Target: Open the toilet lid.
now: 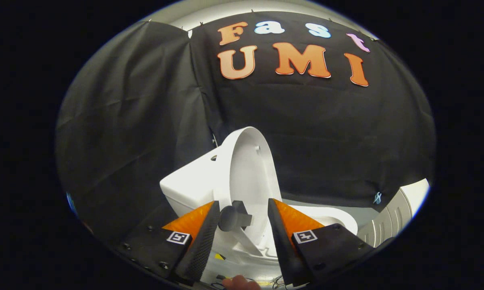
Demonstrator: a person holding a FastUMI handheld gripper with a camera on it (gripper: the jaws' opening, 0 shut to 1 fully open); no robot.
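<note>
Toilet lid: we see the toilet lid [250, 169] raised and standing nearly upright, its pale inner face turned toward us and to the right, its top edge set against the black cloth wall [125, 133] of the booth.

Lid's place: it rises just beyond the fingers, in line with the gap between them, and its lower end drops behind a grey knob [234, 217] that sits in that gap.

Tank: we see the white tank [189, 183] to the left of the lid and touching its back; one small dark hole shows on the tank's top near the lid.

Seat and bowl: we make out the white seat rim [338, 219] lying flat to the right of the lid, partly hidden behind the right finger.

Gripper: we see the gripper [244, 211] with its jaws spread wide, the lid's base and the knob between them. Neither finger presses on the lid; we cannot tell whether the left finger's inner edge touches the knob.

Markers: we see a small square printed tag on the body behind each finger.

Ribbed part: a pale ribbed piece [391, 219] lies off to the right of the seat, near the foot of the cloth wall.

Person: we see a fingertip [239, 282] below the gap, close under the fingers.
</note>
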